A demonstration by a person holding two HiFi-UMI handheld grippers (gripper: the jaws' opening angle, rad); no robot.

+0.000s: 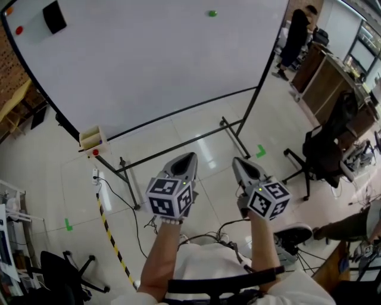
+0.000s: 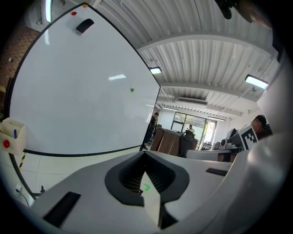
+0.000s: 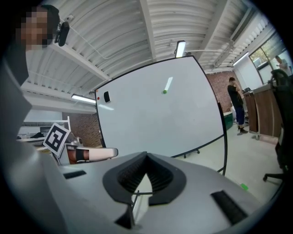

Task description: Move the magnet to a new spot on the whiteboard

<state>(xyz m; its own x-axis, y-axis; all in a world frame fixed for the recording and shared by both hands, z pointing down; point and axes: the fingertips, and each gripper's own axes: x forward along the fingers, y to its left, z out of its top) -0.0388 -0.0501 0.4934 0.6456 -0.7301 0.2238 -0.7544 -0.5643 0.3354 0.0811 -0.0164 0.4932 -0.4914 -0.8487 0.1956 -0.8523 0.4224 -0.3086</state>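
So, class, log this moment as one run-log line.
left gripper: shut, empty | right gripper: shut, empty | green magnet: on whiteboard, untouched | grippers: short of board

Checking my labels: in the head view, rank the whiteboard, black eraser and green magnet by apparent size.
1. whiteboard, largest by far.
2. black eraser.
3. green magnet, smallest.
Both sit on the board, so nearness barely matters.

Head view: above the person, facing forward and steeply down; whiteboard well ahead, left gripper and right gripper near, at bottom centre.
Left gripper view: rides the left gripper, looks along its jaws; board fills the upper left (wide-angle bends its edges).
Right gripper view: rides the right gripper, same heading; board centred, smaller in frame.
Shared: the board with its green magnet and black eraser appears in all three.
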